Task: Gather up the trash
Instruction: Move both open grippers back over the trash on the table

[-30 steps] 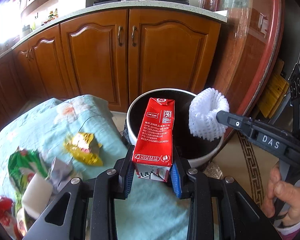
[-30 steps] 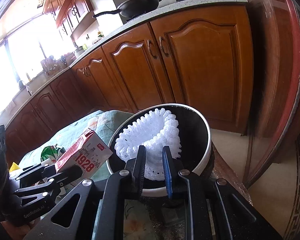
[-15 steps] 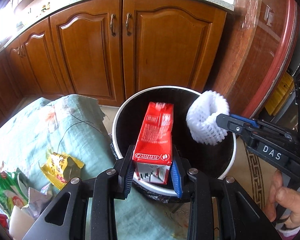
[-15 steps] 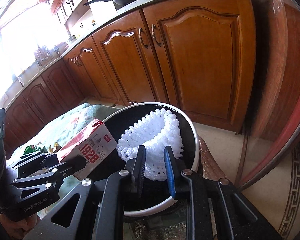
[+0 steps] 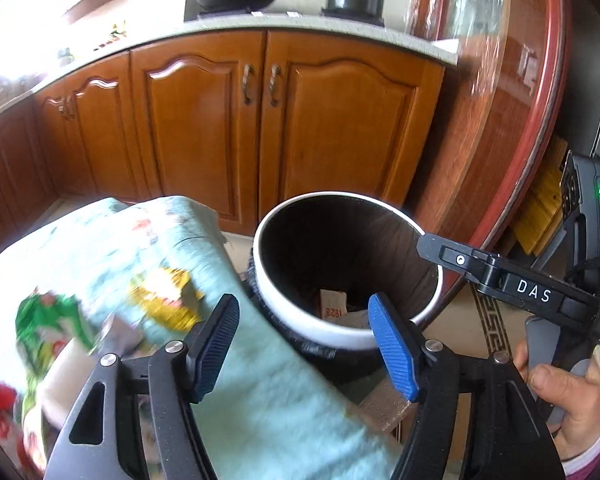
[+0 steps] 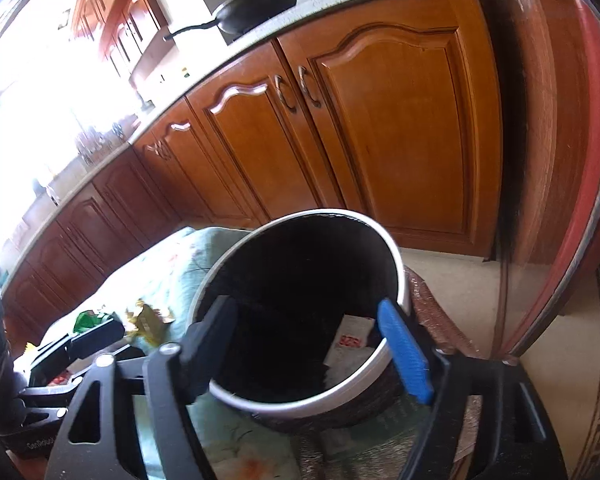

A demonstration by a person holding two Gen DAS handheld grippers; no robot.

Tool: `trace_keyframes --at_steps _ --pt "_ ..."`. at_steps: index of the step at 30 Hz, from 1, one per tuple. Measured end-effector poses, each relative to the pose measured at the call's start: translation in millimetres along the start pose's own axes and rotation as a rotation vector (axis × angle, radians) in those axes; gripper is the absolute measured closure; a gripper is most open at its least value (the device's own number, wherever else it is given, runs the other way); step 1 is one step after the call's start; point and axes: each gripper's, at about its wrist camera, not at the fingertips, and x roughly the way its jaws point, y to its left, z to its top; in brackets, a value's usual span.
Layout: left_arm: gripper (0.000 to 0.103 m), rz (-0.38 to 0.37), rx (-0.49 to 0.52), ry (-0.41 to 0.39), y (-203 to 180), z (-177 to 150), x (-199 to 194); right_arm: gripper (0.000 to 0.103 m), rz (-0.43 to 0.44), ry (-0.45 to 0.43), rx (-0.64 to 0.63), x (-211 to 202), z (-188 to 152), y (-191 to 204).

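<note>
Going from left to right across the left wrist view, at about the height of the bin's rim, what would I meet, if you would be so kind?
Green wrapper → yellow wrapper → white-rimmed trash bin with the milk carton inside → right gripper, reaching in over the rim → the person's hand.

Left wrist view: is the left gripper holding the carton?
No: the left gripper is open and empty, and the carton lies inside the bin.
</note>
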Motion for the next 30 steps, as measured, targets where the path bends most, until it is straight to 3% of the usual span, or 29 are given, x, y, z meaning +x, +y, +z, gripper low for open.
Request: trace_keyframes --at_steps 4,12,30 --pt "0.031 0.031 -0.023 -0.047 8.6 -27.3 -32.1 0.021 0.023 -0.017 0.013 -12.4 -15.7 15.7" --pt "0.031 0.070 -0.115 -0.064 38.2 -76.0 -81.3 0.018 0.088 -0.007 0.015 -25.3 -47.7 53.7" --pt "0.031 0.183 -0.251 -0.085 91.5 -131.7 -181.6 0.017 0.221 0.109 -0.084 -14.5 -104.0 142.8"
